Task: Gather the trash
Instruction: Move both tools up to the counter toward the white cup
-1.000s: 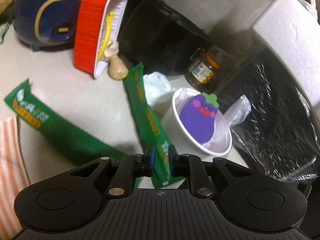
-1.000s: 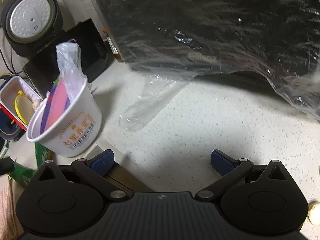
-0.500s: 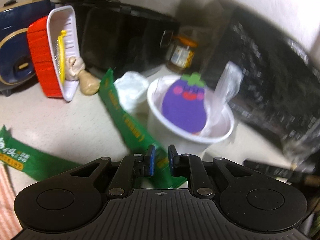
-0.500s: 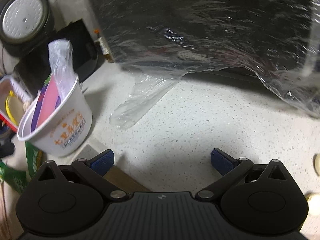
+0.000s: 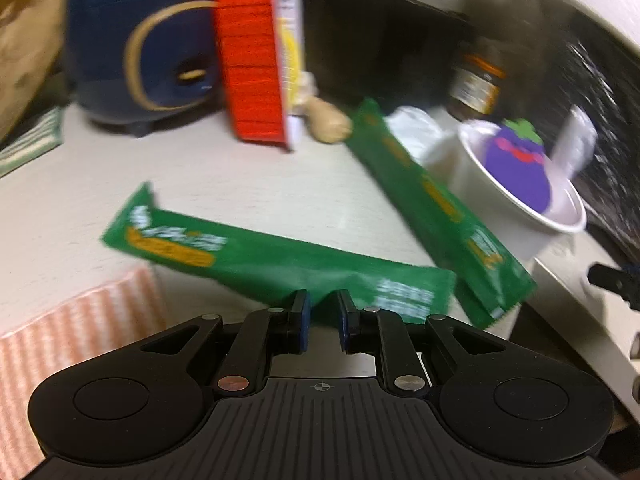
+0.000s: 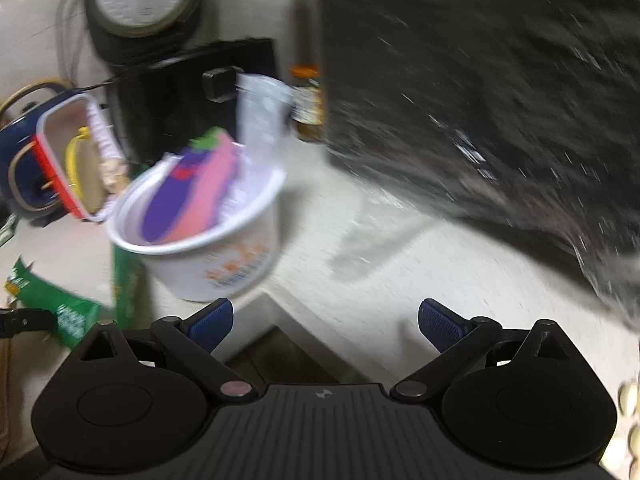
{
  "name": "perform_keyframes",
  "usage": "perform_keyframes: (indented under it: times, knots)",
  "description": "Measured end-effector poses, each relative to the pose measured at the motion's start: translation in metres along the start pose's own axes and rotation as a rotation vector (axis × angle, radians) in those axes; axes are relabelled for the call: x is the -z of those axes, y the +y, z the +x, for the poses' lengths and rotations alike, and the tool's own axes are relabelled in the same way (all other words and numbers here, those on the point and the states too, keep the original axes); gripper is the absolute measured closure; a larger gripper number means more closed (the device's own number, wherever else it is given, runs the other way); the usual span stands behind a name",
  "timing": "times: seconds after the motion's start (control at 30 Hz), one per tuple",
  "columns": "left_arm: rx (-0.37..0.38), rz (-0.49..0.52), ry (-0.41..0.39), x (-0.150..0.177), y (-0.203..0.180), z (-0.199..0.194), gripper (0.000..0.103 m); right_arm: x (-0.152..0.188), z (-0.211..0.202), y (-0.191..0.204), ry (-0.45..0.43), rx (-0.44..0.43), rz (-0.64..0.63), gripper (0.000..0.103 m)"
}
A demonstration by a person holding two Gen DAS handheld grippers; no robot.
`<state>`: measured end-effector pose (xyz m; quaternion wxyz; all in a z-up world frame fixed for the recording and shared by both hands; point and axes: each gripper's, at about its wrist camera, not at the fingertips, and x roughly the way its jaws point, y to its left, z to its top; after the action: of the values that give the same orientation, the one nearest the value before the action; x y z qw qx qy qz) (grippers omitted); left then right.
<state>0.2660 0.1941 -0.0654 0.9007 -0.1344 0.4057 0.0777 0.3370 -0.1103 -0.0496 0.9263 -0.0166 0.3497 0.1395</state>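
Two green wrappers lie on the pale counter. The longer one [image 5: 260, 256] stretches across just beyond my left gripper [image 5: 323, 320], whose jaws are nearly together at its near edge; blur hides any pinch. The other wrapper [image 5: 432, 204] leans against a white cup [image 5: 516, 240] that holds a purple eggplant cutout [image 5: 516, 168] and clear plastic. In the right wrist view the cup [image 6: 224, 264] stands left of centre. My right gripper [image 6: 323, 316] is open above the counter's corner, with nothing between its fingers.
A red tray [image 5: 252, 76] leans on a dark blue cooker [image 5: 132, 60], with a ginger piece [image 5: 328, 120] beside it. A jar [image 5: 476, 84] stands behind the cup. A large black film-wrapped appliance [image 6: 500, 100] fills the right. A striped cloth [image 5: 72, 340] lies near left.
The left gripper swung left and down: the wrapper that showed between its fingers now lies to the right, and the longer one sits in front. The right gripper rolled and lifted, with the cup nearer centre.
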Motion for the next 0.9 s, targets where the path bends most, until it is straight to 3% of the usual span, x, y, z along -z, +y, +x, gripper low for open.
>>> perform_keyframes:
  times: [0.17, 0.3, 0.43, 0.63, 0.9]
  knots:
    - [0.127, -0.088, -0.043, -0.015, 0.012, -0.020, 0.086, -0.009, -0.009, 0.009, -0.024, -0.034, 0.006, 0.003]
    - [0.326, -0.138, -0.057, -0.038, 0.001, -0.030, 0.086, -0.019, -0.013, 0.022, -0.057, -0.060, -0.018, 0.003]
    - [0.456, -0.185, -0.064, -0.061, -0.026, -0.021, 0.086, -0.025, -0.014, 0.034, -0.076, -0.068, -0.035, 0.005]
    - [0.299, -0.105, -0.053, -0.081, -0.063, 0.026, 0.086, -0.023, -0.021, 0.035, -0.089, -0.084, -0.043, 0.006]
    - [0.257, -0.062, 0.042, -0.086, -0.082, 0.075, 0.084, -0.018, -0.022, -0.008, -0.071, -0.014, 0.054, 0.006]
